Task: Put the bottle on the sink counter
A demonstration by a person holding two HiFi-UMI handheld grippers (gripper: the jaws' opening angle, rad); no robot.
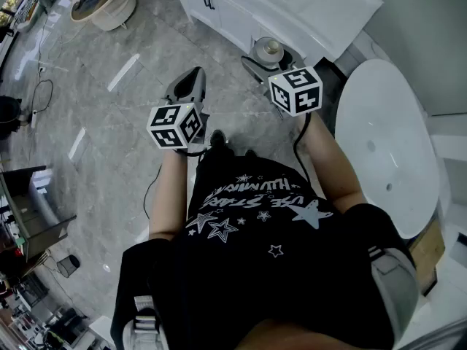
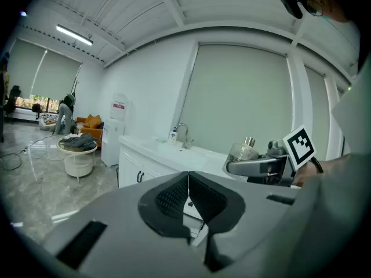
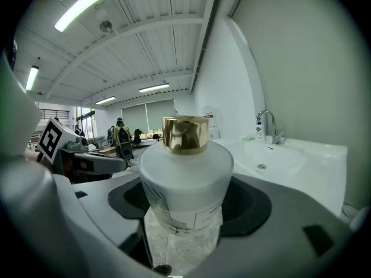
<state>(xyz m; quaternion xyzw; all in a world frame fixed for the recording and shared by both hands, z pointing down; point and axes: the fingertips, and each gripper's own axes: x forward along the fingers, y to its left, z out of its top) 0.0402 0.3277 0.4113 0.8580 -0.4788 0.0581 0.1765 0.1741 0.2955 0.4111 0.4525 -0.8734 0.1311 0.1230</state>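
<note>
A white bottle (image 3: 184, 181) with a gold cap (image 3: 185, 134) stands upright between the jaws of my right gripper (image 3: 184, 216), which is shut on its body. In the head view the bottle (image 1: 271, 48) is held above the floor, just in front of the white sink counter (image 1: 306, 6). My left gripper (image 1: 191, 84) sits to its left, its pads (image 2: 174, 198) closed together with nothing between them. From the left gripper view the bottle (image 2: 243, 152) shows at the right, in the right gripper. The counter's basin (image 3: 272, 158) and faucet (image 3: 266, 123) lie to the right of the bottle.
A white bathtub (image 1: 383, 144) fills the right side by the person's leg. The counter's cabinet doors (image 1: 208, 2) face the grey tiled floor. A soap bottle (image 2: 173, 135) stands by the faucet (image 2: 182, 133). A round side table (image 2: 77, 152) with clothes stands further off.
</note>
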